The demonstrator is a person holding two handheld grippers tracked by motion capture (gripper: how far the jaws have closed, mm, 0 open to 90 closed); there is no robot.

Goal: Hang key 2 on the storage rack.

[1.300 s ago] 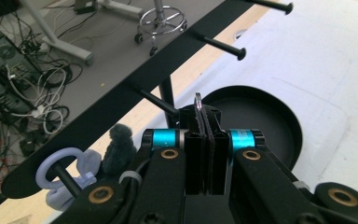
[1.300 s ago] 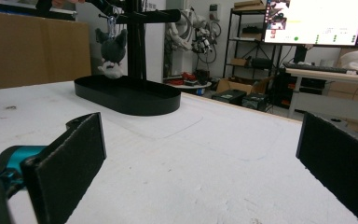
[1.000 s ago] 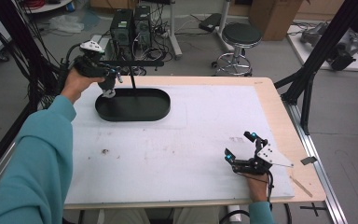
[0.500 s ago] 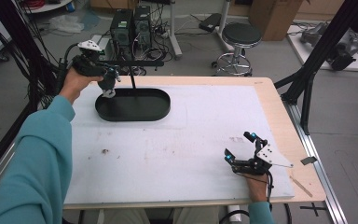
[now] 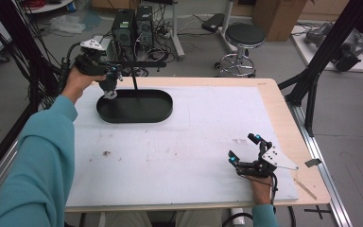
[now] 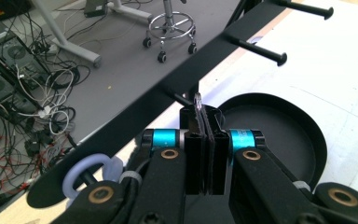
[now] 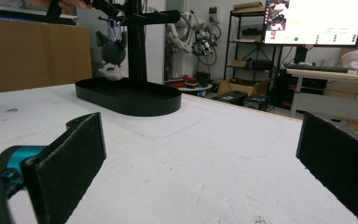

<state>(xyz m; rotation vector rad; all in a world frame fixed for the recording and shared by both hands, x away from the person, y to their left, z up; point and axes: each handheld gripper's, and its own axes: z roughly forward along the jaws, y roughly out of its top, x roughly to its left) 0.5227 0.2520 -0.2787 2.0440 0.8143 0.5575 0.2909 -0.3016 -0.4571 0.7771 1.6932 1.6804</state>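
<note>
A black hanger stand has an oval tray base (image 5: 156, 109), an upright post (image 5: 133, 79) and a horizontal bar (image 6: 242, 35) with pegs (image 6: 261, 49). My left gripper (image 5: 109, 74) is held at the bar's left end, above the tray's left end. In the left gripper view its jaws (image 6: 204, 116) are shut on a thin clear ring (image 6: 197, 100) just in front of a peg. A small grey plush toy (image 7: 112, 53) hangs below it over the tray (image 7: 126, 95). My right gripper (image 5: 246, 147) rests open at the table's front right, with nothing between its pads (image 7: 70, 156).
The white tabletop (image 5: 194, 137) has a wooden rim and a small dark speck (image 5: 106, 153) at front left. Behind the table are a stool (image 5: 243, 40), computer towers (image 5: 132, 23) and cables. A black frame strut (image 5: 319, 61) rises at the right edge.
</note>
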